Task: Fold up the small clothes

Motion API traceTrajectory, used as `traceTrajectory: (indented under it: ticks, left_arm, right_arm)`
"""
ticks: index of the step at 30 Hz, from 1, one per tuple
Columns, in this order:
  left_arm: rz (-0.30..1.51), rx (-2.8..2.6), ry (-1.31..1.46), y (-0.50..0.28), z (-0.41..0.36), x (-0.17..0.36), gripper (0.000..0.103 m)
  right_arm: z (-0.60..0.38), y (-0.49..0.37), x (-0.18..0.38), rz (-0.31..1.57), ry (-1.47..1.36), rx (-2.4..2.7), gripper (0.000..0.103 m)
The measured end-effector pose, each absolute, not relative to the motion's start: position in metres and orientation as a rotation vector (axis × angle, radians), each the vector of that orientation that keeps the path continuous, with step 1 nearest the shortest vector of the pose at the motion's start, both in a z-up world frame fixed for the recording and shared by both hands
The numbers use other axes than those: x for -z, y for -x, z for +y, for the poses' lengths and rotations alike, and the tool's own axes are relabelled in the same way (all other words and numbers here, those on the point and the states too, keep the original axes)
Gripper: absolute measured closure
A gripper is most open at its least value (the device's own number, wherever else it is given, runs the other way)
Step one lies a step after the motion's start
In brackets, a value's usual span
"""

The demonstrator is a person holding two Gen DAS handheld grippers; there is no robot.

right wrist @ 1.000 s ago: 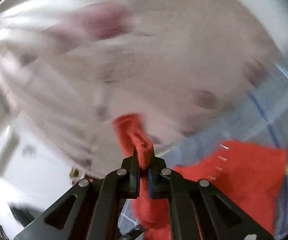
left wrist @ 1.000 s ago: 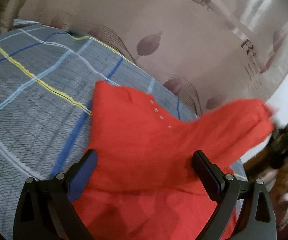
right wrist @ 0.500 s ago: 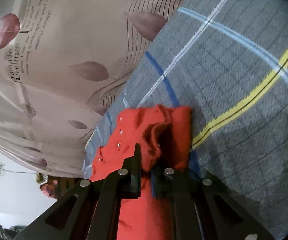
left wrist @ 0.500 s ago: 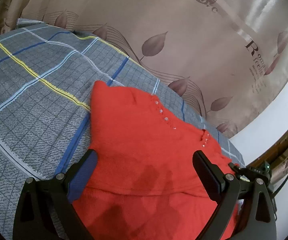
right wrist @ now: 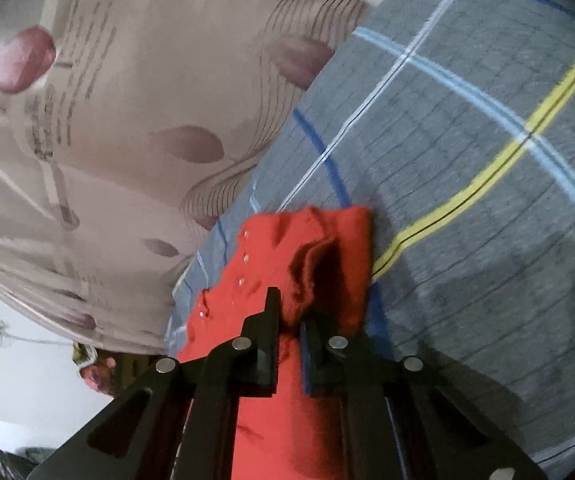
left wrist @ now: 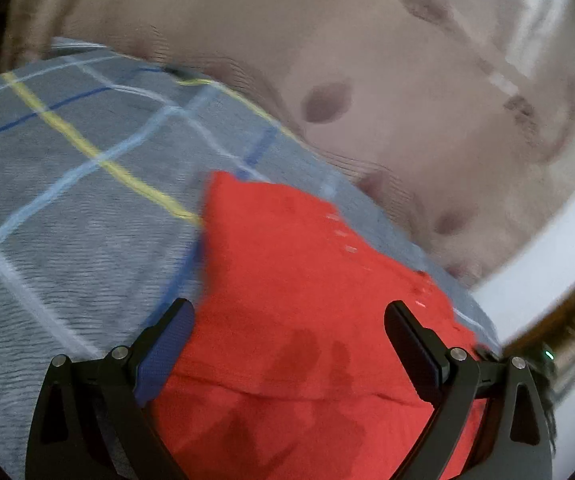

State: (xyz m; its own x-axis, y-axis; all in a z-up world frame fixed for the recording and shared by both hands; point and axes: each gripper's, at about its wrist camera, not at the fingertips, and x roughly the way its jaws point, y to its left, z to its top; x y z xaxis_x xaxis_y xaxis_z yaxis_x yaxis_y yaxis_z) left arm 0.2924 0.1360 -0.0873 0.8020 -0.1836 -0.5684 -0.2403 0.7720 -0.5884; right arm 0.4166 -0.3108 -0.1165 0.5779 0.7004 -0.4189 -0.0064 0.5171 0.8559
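A small red knit garment (left wrist: 299, 288) with a row of tiny white buttons lies on a grey checked bedspread (left wrist: 67, 208). My left gripper (left wrist: 289, 328) hovers over the garment with its jaws wide apart and nothing pinched between them. In the right wrist view the same red garment (right wrist: 263, 264) lies ahead, its near part bunched into a fold. My right gripper (right wrist: 289, 314) is shut on that red fold, which puffs up just past its fingertips.
A beige curtain (left wrist: 367, 60) with leaf prints and lettering hangs behind the bed. The bedspread (right wrist: 467, 160) stretches away to the right in the right wrist view. A white wall (right wrist: 15, 380) and small clutter show at the lower left there.
The right gripper came down with the red fold from mid-air onto the bed. The raised flap of the garment now lies flat. The left gripper has stayed open over the garment.
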Motion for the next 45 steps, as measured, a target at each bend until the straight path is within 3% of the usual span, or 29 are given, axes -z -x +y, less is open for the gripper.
traceTrajectory:
  ticks: [5, 10, 13, 25, 28, 31, 35, 39, 42, 44, 45]
  left_arm:
    - [0.618, -0.046, 0.742, -0.289, 0.144, 0.09, 0.007]
    - [0.62, -0.046, 0.744, -0.289, 0.145, 0.092, 0.007]
    - [0.623, -0.049, 0.743, -0.289, 0.146, 0.092, 0.007]
    - [0.633, -0.051, 0.736, -0.293, 0.144, 0.094, 0.007]
    - [0.632, -0.049, 0.736, -0.292, 0.144, 0.094, 0.007]
    - [0.632, -0.044, 0.736, -0.292, 0.144, 0.094, 0.006]
    - [0.632, -0.042, 0.739, -0.292, 0.144, 0.095, 0.005]
    - [0.636, -0.037, 0.735, -0.294, 0.143, 0.094, 0.004]
    - [0.634, -0.035, 0.737, -0.293, 0.143, 0.094, 0.004]
    - [0.635, -0.035, 0.735, -0.293, 0.143, 0.094, 0.003]
    - [0.636, -0.036, 0.734, -0.293, 0.143, 0.094, 0.003]
  right_arm:
    - [-0.305, -0.418, 0.117, 0.879, -0.896, -0.484, 0.094]
    - [-0.346, -0.41, 0.137, 0.818, -1.122, -0.51, 0.084]
    - [-0.373, -0.4, 0.133, 0.775, -1.12, -0.433, 0.08]
    - [-0.301, -0.415, 0.098, 0.946, -0.609, -0.386, 0.081]
    - [-0.297, -0.42, 0.097, 0.949, -0.57, -0.379, 0.081]
    - [-0.308, -0.419, 0.092, 0.917, -0.547, -0.295, 0.092]
    - [-0.357, -0.411, 0.098, 0.878, -0.692, -0.217, 0.092]
    - [-0.346, -0.398, 0.098, 0.947, -0.645, -0.338, 0.09]
    - [-0.33, -0.377, 0.093, 0.966, -0.605, -0.425, 0.076]
    - [-0.322, -0.359, 0.088, 0.947, -0.569, -0.434, 0.046]
    - [-0.315, -0.348, 0.085, 0.943, -0.504, -0.407, 0.039]
